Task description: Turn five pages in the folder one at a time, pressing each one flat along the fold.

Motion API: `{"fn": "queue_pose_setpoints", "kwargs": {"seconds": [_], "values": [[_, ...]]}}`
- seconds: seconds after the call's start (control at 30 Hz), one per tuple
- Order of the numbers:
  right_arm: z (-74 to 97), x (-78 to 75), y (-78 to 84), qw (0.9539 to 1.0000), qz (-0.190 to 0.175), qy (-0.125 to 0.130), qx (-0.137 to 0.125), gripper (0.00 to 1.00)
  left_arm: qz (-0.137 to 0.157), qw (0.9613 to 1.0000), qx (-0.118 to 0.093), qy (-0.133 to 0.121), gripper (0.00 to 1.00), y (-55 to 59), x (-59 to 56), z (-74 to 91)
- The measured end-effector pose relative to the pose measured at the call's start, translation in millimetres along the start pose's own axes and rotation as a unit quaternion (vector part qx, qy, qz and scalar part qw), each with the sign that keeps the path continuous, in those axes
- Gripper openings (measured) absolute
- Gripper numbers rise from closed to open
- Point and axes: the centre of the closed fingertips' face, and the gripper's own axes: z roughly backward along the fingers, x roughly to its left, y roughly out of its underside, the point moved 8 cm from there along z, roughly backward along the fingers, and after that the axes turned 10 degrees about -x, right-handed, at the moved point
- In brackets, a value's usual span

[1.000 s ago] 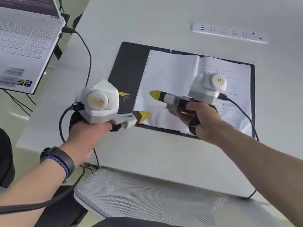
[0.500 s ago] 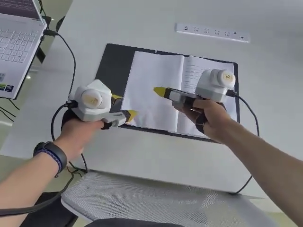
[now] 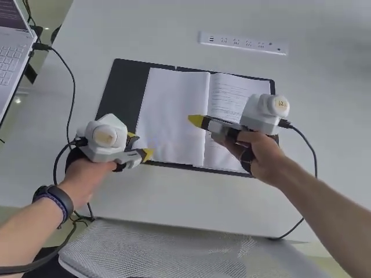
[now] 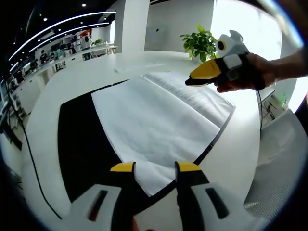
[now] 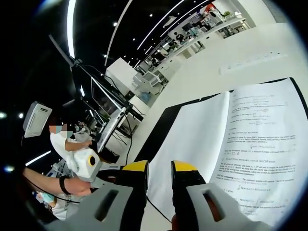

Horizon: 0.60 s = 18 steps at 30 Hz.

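White tabletop [image 3: 174,23] in a bright open office; white power strip [image 3: 243,43] at the far edge, silver laptop [image 3: 8,46] off to the left. Black folder [image 3: 119,87] lies open and flat mid-table, blank white sheet [image 3: 174,116] on its left side, printed sheet [image 3: 232,95] on its right.

Left gripper [image 3: 144,154] sits at the near-left corner of the blank sheet, yellow-tipped fingers [image 4: 122,167] apart, nothing btwn them. Right gripper [image 3: 194,120] hovers over the blank sheet, fingers a narrow gap apart, empty.

Vs. 1 s ago: the view has shifted w/ the head. Rel. to the folder, the right gripper tip is now nearer the fold [image 3: 207,110]; left gripper holds approx. the same corner. Prob. means a turned sheet is down and the press along the fold comes next. Can't tell the page count.
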Motion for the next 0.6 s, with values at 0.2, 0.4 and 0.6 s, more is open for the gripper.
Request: {"fn": "queue_pose_setpoints", "kwargs": {"seconds": [0.2, 0.4, 0.6], "values": [[4.4, -3.9, 3.9, 0.9999, 0.003, 0.003, 0.009, 0.17, -0.001, 1.0, 0.005, -0.005, 0.3, 6.5, 0.3, 0.1], [4.9, -8.0, 3.9, 0.9999, 0.001, 0.006, 0.011, 0.16, -0.011, 0.9999, 0.007, -0.009, 0.29, 5.9, -0.2, -0.2], [2.6, -11.5, 0.0, 0.9998, 0.009, 0.002, 0.016, 0.16, -0.007, 0.9999, 0.005, -0.013, 0.28, 6.1, 1.0, -0.8]]}}
